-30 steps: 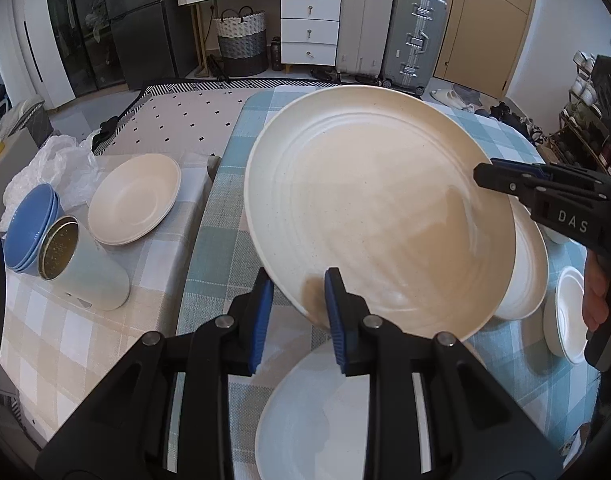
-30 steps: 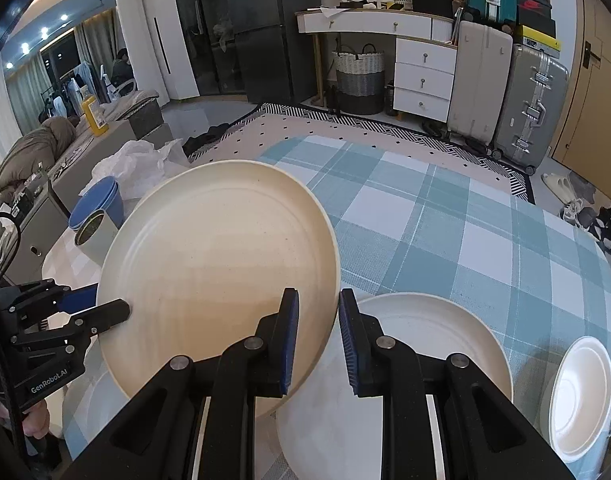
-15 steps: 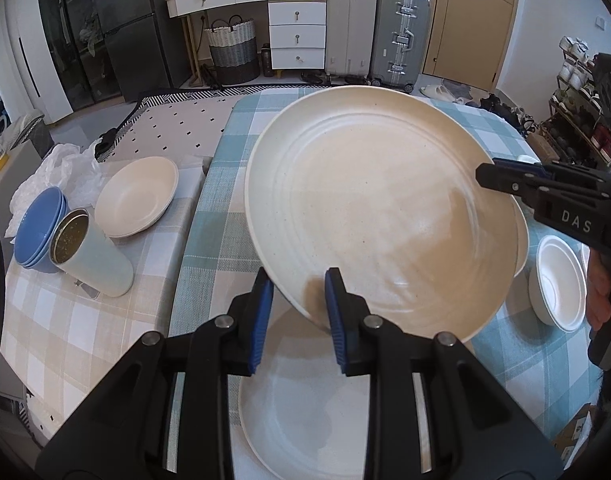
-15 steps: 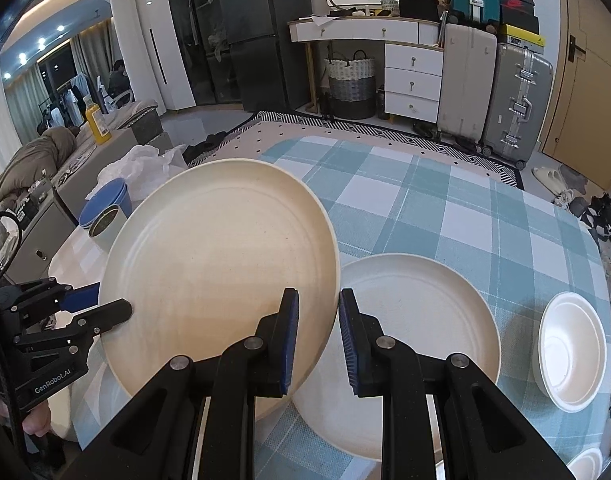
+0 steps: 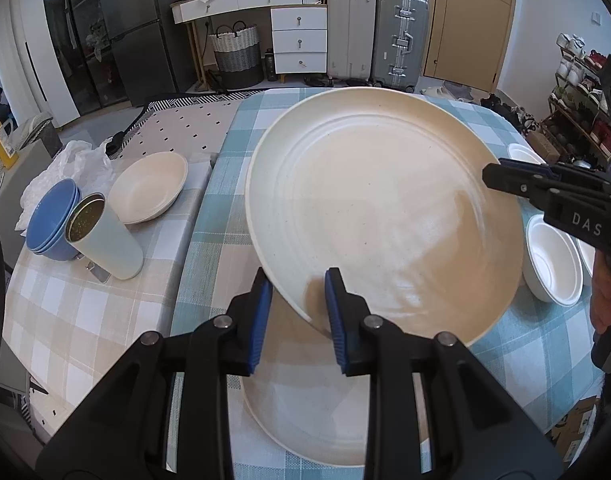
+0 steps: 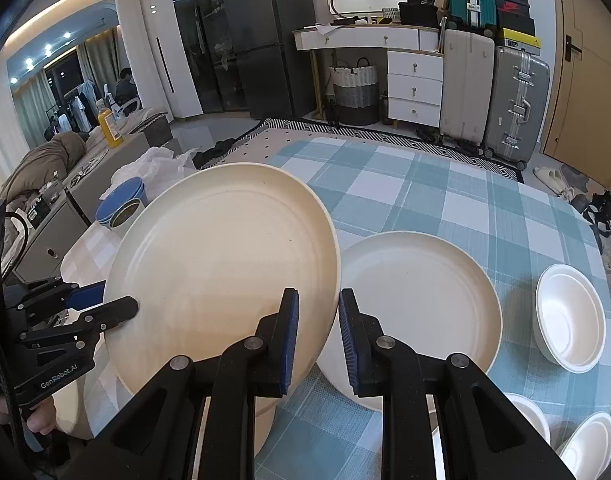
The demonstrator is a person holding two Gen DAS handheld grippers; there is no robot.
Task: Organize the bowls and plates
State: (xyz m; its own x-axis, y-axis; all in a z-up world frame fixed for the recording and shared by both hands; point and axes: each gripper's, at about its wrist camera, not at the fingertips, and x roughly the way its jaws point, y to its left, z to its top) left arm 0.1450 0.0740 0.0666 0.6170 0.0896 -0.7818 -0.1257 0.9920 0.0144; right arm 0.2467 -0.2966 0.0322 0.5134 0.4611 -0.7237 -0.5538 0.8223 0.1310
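Note:
A large cream plate [image 5: 385,216] is held in the air between both grippers, tilted. My left gripper [image 5: 299,300] is shut on its near rim. My right gripper [image 6: 317,320] is shut on the opposite rim; it also shows in the left wrist view [image 5: 505,178]. The same plate fills the left of the right wrist view [image 6: 221,272]. A second large cream plate [image 6: 421,304] lies flat on the blue checked tablecloth [image 6: 445,200] to the right of the held one. Another plate [image 5: 313,408] lies under my left gripper. White bowls [image 6: 569,320] sit at the right.
A cream shallow bowl [image 5: 149,186], stacked blue bowls [image 5: 51,220] and a pale cup [image 5: 105,236] stand on the beige checked side table at the left. More white bowls [image 6: 589,444] sit at the near right table edge. Suitcases and drawers stand beyond the table.
Both grippers have lifted the held plate higher and drawn back from the table. The plate on the cloth now shows more fully beside it, and more white bowls have come into view.

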